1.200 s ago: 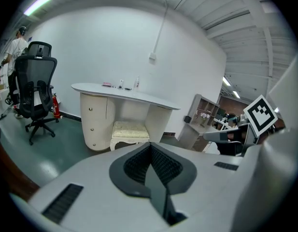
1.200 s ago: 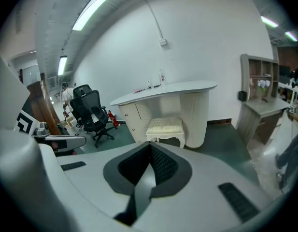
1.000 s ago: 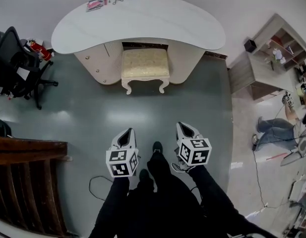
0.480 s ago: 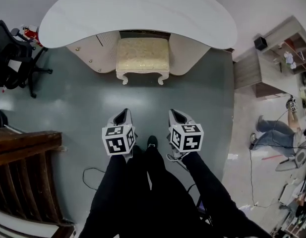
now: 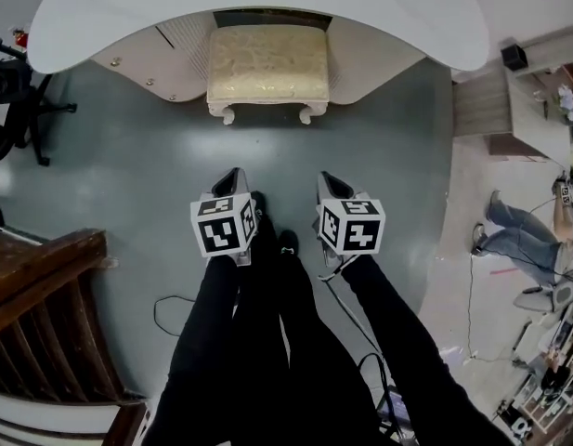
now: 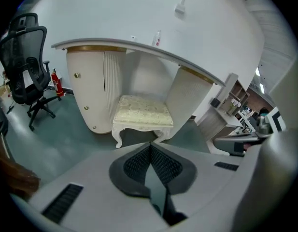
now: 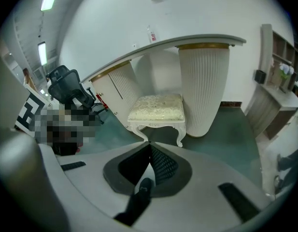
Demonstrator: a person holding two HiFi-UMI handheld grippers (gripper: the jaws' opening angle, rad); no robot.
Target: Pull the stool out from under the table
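The head view looks steeply down from above, with the table [image 5: 267, 7] and stool [image 5: 267, 63] at the top of the frame and the left hand-held gripper [image 5: 232, 175] and right hand-held gripper [image 5: 325, 179] at centre. Each gripper view looks forward from low behind its own jaws, at bottom centre, toward that same stool and table, well apart, in mid-frame.

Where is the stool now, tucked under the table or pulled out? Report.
Tucked in: the stool stands upright between the two pedestals of the table, not out on the open floor.
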